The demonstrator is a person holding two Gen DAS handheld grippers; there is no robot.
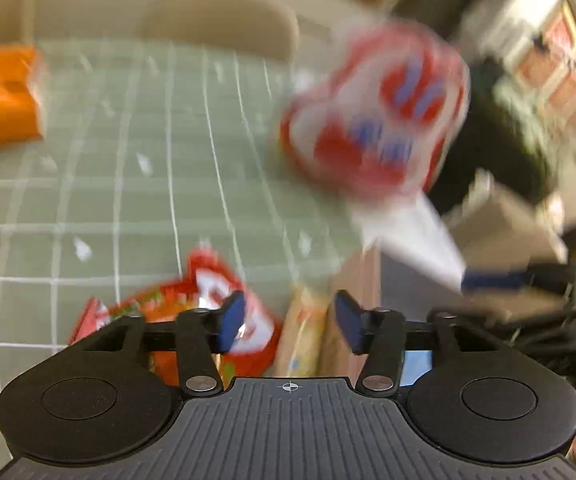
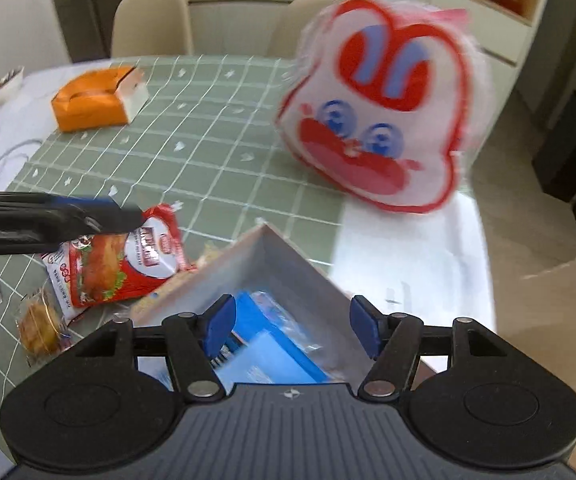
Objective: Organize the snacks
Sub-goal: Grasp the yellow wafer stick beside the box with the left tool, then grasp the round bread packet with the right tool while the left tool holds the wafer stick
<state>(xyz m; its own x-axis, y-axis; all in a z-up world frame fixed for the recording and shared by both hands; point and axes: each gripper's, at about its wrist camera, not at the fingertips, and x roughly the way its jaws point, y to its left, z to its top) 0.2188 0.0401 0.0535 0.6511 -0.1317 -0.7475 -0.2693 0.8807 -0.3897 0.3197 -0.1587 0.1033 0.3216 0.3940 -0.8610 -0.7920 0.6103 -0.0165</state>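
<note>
A red and white snack bag (image 2: pixel 124 256) lies on the green checked tablecloth (image 2: pixel 192 136), next to a small pack of brown snacks (image 2: pixel 40 326). It also shows in the left wrist view (image 1: pixel 224 320), beside a pale yellow packet (image 1: pixel 304 332). My left gripper (image 1: pixel 290 322) is open just above them; it enters the right wrist view from the left (image 2: pixel 48 220). My right gripper (image 2: pixel 292 326) is open over a grey box (image 2: pixel 272 256) that holds blue packets (image 2: pixel 272 344). A rabbit-face bag (image 2: pixel 380 108) stands at the table's right edge, blurred in the left wrist view (image 1: pixel 376 112).
An orange box (image 2: pixel 96 100) sits at the far left of the table, also in the left wrist view (image 1: pixel 0 96). Two beige chairs (image 2: pixel 152 20) stand behind the table. A cardboard carton (image 2: pixel 560 312) is at the right.
</note>
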